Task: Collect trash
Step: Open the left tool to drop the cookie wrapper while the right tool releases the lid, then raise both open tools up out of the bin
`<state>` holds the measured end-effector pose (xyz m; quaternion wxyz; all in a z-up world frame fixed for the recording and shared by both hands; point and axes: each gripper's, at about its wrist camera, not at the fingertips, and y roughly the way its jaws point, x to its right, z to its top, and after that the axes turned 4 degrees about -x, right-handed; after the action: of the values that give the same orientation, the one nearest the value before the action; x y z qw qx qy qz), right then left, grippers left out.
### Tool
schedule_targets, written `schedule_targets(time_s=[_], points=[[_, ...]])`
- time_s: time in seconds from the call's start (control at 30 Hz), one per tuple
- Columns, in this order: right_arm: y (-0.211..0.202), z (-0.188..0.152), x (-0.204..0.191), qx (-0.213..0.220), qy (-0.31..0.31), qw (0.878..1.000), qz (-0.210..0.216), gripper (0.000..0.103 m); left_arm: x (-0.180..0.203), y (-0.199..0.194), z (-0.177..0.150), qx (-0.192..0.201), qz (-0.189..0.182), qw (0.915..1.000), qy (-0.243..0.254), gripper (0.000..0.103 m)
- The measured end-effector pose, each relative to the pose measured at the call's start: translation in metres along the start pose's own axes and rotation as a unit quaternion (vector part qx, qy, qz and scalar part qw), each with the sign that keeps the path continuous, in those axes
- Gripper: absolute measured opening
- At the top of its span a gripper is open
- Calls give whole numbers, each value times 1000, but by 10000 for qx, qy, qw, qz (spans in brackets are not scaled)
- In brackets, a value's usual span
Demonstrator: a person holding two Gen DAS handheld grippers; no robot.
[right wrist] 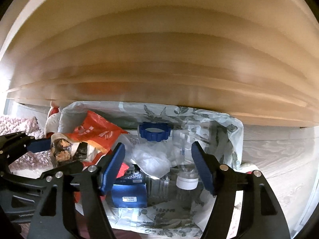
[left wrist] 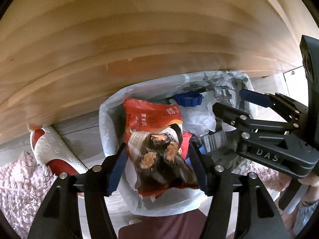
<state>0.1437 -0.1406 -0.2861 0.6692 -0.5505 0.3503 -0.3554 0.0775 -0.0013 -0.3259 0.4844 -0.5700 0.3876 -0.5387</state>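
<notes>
Right wrist view: both the right gripper (right wrist: 157,167) and left gripper (left wrist: 159,165) hang released over the lined bin (right wrist: 237,137) holding a red wrapper (right wrist: 95,135), blue lid (right wrist: 154,132), clear bottle (right wrist: 186,177) and blue box (right wrist: 128,196).

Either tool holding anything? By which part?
Nothing looks held. The red snack wrapper sits loose inside the open left tool; the right tool is open, empty.

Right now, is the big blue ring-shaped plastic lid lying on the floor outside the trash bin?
No, the blue ring-shaped plastic lid lies inside the bag-lined trash bin, among the clear plastic bottles and crumpled white plastic.
</notes>
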Motion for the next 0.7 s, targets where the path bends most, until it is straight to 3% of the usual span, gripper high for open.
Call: schedule_targets(time_s=[0.13,0.33,0.7], points=[[-5,-4,2,71,71,9999,-42,77,-4,-8,-2,97,125,9999,-31,72],[-14,-11,3,198,163,9996,-132,85,-8,-17,-10,271,248,9993,-58,78],[-26,-24,3,297,214,9990,-239,91,-5,-32,-14,671,405,9969,-50,88]])
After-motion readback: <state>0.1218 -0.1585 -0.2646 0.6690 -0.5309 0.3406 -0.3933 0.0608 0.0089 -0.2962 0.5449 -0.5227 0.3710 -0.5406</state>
